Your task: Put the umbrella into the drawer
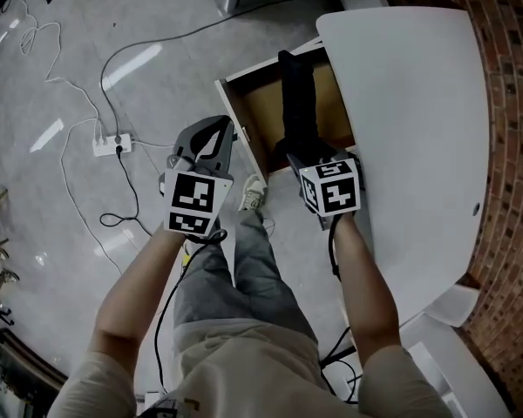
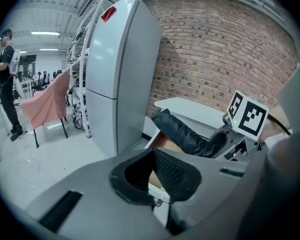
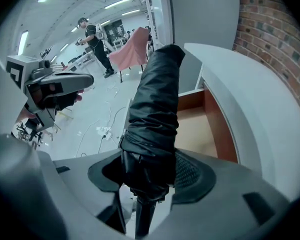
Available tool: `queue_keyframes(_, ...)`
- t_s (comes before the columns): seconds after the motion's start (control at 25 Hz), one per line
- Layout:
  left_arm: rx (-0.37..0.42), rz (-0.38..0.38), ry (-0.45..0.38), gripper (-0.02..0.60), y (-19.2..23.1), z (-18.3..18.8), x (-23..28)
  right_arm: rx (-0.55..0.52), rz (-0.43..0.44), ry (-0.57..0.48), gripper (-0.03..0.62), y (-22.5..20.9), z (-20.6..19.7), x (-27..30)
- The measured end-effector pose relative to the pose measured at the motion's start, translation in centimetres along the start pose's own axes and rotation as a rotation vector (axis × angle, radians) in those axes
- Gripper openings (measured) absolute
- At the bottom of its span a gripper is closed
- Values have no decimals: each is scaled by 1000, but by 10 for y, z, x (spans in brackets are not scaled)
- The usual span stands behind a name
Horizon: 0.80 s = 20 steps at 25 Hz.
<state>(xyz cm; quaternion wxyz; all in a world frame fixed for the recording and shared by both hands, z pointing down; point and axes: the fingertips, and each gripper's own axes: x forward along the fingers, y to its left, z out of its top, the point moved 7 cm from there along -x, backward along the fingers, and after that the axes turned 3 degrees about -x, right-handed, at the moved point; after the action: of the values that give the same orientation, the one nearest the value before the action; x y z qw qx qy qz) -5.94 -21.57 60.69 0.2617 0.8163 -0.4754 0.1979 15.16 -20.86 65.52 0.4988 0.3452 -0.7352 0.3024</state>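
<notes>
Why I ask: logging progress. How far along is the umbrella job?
Done: the brown wooden drawer stands open. In hand: the right gripper clamps the folded black umbrella, tilted above the drawer. Remaining: lowering it in and releasing.

I can't read a word, number or brand anywhere. The white plastic cube (image 1: 196, 200) on the left tool (image 1: 214, 139) and the twin cube (image 1: 333, 185) on the right tool (image 1: 295, 158) bear only black square marker patterns, no letters. At eleven o'clock from the left tool, the small red tag (image 2: 108, 13) on the tall grey metal refrigerator (image 2: 115, 84) is too small to read.
</notes>
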Motion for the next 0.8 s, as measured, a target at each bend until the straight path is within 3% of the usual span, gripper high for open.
queue_keyframes(0.8, -64, -26, 93, 8, 3, -50, 51, -79, -3, 339, 252, -29, -32, 85)
